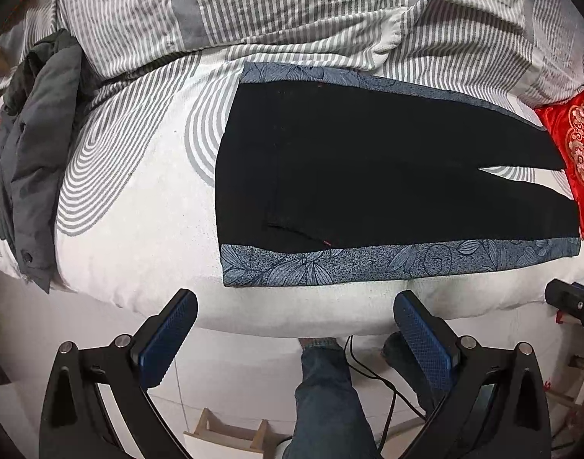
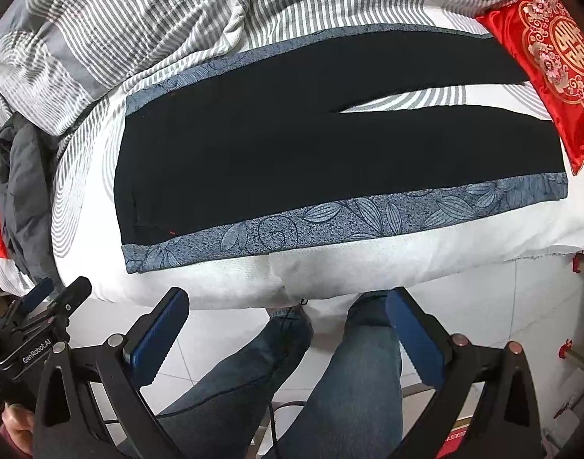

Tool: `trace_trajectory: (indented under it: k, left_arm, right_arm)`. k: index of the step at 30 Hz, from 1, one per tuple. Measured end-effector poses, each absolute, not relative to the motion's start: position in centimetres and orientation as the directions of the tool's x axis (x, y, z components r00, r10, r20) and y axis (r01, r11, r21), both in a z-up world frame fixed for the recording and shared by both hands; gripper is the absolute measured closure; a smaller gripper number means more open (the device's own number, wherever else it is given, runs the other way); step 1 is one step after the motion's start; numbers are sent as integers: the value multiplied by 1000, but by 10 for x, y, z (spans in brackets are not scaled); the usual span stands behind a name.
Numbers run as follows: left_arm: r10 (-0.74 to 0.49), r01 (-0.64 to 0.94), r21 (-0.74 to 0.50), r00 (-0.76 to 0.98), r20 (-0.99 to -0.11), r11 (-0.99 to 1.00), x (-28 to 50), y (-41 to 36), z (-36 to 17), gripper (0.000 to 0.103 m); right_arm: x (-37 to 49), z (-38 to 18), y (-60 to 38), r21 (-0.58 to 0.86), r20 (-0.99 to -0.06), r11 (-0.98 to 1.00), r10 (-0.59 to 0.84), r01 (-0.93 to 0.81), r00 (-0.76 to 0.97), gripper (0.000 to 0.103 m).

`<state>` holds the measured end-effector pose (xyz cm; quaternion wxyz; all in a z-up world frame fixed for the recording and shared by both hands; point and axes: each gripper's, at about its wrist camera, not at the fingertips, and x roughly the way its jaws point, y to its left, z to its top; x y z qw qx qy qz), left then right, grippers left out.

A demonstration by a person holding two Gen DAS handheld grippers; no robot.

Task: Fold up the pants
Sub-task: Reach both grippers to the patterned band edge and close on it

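Black pants (image 1: 368,176) with blue-grey leaf-print side bands lie flat on the bed, waist to the left, legs running right with a narrow gap between them. They also show in the right wrist view (image 2: 292,153). My left gripper (image 1: 296,306) is open and empty, held off the bed's near edge below the pants' lower band. My right gripper (image 2: 288,306) is open and empty, also off the near edge, below the band's middle. The left gripper shows in the right wrist view at lower left (image 2: 62,298).
A striped duvet (image 1: 253,11) is bunched along the far side of the bed. A grey jacket (image 1: 31,153) lies at the left. A red embroidered cushion (image 2: 552,61) sits by the pant cuffs. The person's jeans-clad legs (image 2: 330,382) and a cable stand on the tiled floor below.
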<state>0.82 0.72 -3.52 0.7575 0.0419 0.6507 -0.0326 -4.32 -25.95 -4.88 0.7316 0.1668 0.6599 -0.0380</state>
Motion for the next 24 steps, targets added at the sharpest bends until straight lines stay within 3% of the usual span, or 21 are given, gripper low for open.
trace_trajectory:
  k: [8, 24]
  left_arm:
    - [-52, 54, -46, 124, -991, 997, 4, 17, -68, 0]
    - [-168, -155, -184, 110, -980, 971, 3, 52, -178, 0]
  right_arm:
    - [-49, -79, -257, 279, -960, 913, 258, 297, 107, 0]
    - [-36, -196, -227, 449, -891, 834, 447, 322, 83, 0]
